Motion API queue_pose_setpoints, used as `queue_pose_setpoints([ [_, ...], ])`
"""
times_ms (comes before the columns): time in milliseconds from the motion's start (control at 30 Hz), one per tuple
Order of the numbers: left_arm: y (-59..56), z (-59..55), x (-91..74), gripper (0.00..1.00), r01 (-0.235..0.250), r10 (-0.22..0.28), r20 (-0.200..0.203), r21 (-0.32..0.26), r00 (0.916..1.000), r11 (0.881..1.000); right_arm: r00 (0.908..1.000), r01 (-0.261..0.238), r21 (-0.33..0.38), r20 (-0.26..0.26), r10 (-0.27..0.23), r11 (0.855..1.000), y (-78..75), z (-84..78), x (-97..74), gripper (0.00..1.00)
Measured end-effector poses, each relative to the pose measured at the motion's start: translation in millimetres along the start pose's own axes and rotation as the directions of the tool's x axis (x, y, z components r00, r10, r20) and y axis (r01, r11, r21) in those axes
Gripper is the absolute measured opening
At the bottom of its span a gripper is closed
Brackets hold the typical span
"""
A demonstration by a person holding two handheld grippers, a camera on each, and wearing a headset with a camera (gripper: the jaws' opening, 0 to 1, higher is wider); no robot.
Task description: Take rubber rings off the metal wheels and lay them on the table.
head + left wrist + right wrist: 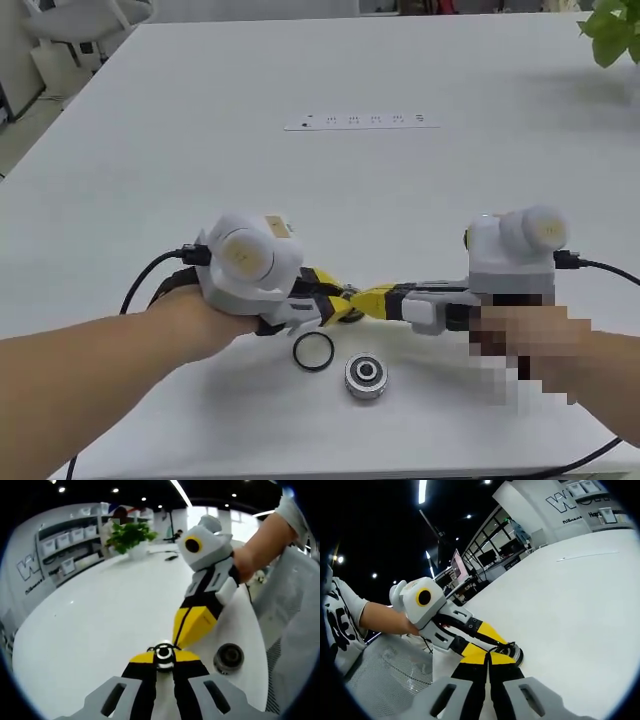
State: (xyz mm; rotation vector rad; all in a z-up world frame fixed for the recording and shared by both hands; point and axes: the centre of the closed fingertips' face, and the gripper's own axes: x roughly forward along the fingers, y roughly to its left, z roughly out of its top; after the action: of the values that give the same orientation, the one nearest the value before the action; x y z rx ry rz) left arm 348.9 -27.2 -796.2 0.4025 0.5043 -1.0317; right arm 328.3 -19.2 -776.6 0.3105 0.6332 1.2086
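Head view: two hand-held grippers meet tip to tip over the near edge of a broad white table [200,180], a forearm behind each.
Left gripper [335,306]: black-and-yellow jaws clenched on a small silver metal wheel [164,653], gripping it from both sides and holding it just above the tabletop.
Right gripper [378,300]: it reaches in from the opposite side, and in the right gripper view its jaws are drawn tightly together at the rim of the held wheel [514,654]. They appear to pinch the thin black rubber band [502,646] looped there, though the contact is too small to make out fully.
Loose ring: a black rubber ring [295,351] lies flat on the table just below the meeting jaws, apart from both grippers.
Bare wheel: a second silver metal wheel with a dark centre [367,375] sits flat on the table just beside the loose ring, towards the person. In the left gripper view it shows to the right of the jaws [229,657], with no ring visible on it.
Far table: a flat white strip with a row of small dark marks [362,122] lies well beyond the grippers.
Corner: a leafy green plant [612,30] stands at the far right edge of the table and also appears in the left gripper view [131,535].
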Motion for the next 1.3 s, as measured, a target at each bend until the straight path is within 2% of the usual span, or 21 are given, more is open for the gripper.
queue_pose_setpoints([
  [133, 0.1, -0.3, 0.0, 0.11, 0.000, 0.000, 0.002, -0.002, 1.0000, 1.000, 0.9999, -0.012, 0.010, 0.009, 0.012, 1.000, 0.0, 1.6, -4.5, 0.00],
  [233, -0.1, 0.1, 0.1, 0.12, 0.000, 0.000, 0.007, -0.004, 1.0000, 1.000, 0.9999, -0.002, 0.015, 0.015, 0.001, 1.000, -1.3, 1.6, -4.8, 0.00],
  [300, 0.1, 0.7, 0.0, 0.12, -0.003, 0.003, 0.015, -0.020, 0.9999, 1.000, 0.9994, 0.030, 0.009, 0.016, -0.030, 1.000, -6.7, 1.7, -4.9, 0.00],
  [367, -0.1, 1.3, 0.2, 0.12, -0.008, 0.009, 0.025, -0.025, 0.9997, 1.000, 0.9992, 0.040, -0.011, 0.005, -0.039, 0.999, -9.7, 0.3, -5.0, 0.00],
  [433, -0.3, 2.1, 0.4, 0.12, -0.012, 0.014, 0.038, -0.055, 0.9992, 0.998, 0.9977, 0.068, -0.024, -0.006, -0.068, 0.997, -15.9, -0.8, -5.4, 0.00],
  [533, -0.3, 1.3, 0.5, 0.13, -0.013, 0.015, 0.050, -0.043, 0.9986, 0.999, 0.9967, 0.080, -0.019, -0.013, -0.081, 0.997, -21.3, -2.3, -6.7, 0.00],
  [633, -1.9, 3.1, 0.0, 0.14, -0.006, 0.008, 0.049, -0.059, 0.9988, 0.998, 0.9973, 0.073, -0.009, -0.010, -0.073, 0.997, -19.8, -2.3, -7.2, 0.00],
  [700, -4.4, 3.5, 0.0, 0.15, 0.018, -0.014, 0.057, -0.075, 0.9983, 0.997, 0.9975, 0.069, -0.013, -0.014, -0.070, 0.998, -19.0, -2.7, -7.3, 0.00],
  [833, -7.9, 5.1, -1.2, 0.20, 0.032, -0.029, 0.063, -0.047, 0.9976, 0.998, 0.9975, 0.069, -0.017, -0.012, -0.069, 0.997, -16.2, -2.2, -7.2, 0.00],
  [967, -9.7, 8.7, -7.0, 0.23, 0.047, -0.044, 0.075, -0.043, 0.9962, 0.998, 0.9982, 0.060, -0.013, -0.007, -0.060, 0.998, -12.3, -1.2, -7.5, 0.00],
  [1300, -17.2, 10.5, -28.7, 0.32, 0.077, -0.075, 0.096, -0.017, 0.9926, 0.997, 0.9993, 0.037, -0.010, 0.005, -0.037, 0.999, -7.2, 4.0, -8.3, 0.00],
])
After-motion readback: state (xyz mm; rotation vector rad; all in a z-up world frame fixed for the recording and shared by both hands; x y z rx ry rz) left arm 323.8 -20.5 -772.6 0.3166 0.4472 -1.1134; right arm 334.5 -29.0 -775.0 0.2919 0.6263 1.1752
